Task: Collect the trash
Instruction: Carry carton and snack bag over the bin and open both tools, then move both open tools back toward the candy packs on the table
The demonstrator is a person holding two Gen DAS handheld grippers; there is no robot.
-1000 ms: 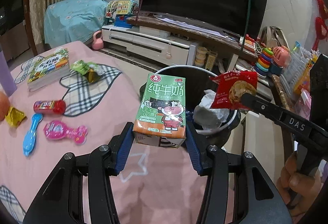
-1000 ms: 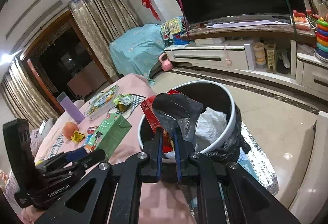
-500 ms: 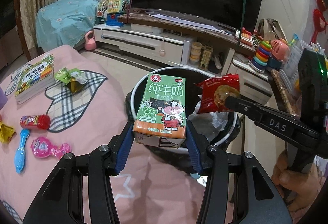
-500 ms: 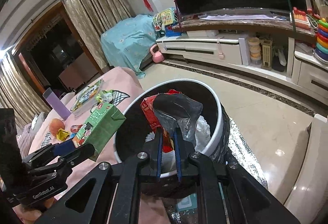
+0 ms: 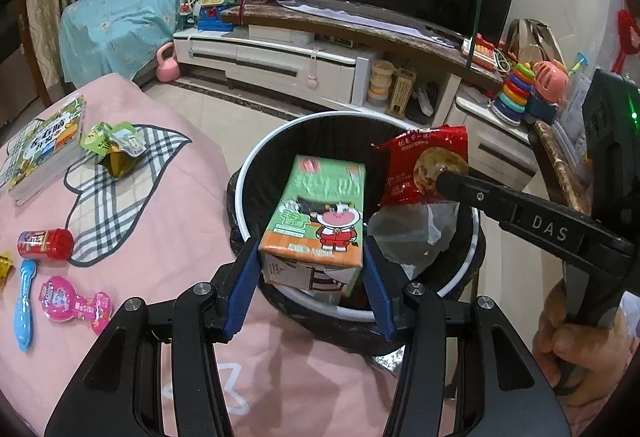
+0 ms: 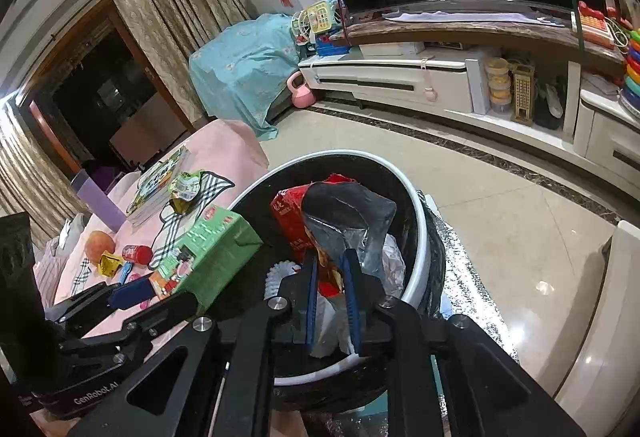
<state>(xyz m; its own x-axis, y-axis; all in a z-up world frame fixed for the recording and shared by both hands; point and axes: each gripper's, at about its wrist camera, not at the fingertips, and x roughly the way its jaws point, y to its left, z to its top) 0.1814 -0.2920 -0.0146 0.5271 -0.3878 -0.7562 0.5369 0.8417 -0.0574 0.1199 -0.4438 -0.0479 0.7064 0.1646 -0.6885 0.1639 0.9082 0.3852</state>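
A green milk carton (image 5: 316,221) is clamped between the blue pads of my left gripper (image 5: 310,269), tilted forward over the near rim of the black-lined trash bin (image 5: 256,157). The carton (image 6: 216,253) and left gripper (image 6: 156,297) also show in the right wrist view. A red snack wrapper (image 5: 424,169) with a clear plastic flap sits at the tip of my right gripper (image 5: 444,179) above the bin's right side. In the right wrist view the wrapper (image 6: 292,221) stands between the pads of the right gripper (image 6: 330,269), whose jaws are opening. The bin (image 6: 420,237) holds crumpled white paper.
On the pink tablecloth (image 5: 168,205) to the left lie a book (image 5: 44,145), a green wrapper (image 5: 114,147), a small red can (image 5: 46,243), a blue spoon (image 5: 24,297) and a pink candy pack (image 5: 74,303). A TV stand (image 5: 280,57) stands behind the bin, beyond the tiled floor.
Both grippers have moved forward over the bin, which now looms larger. The milk carton has tipped forward. The right jaws stand slightly wider around the wrapper.
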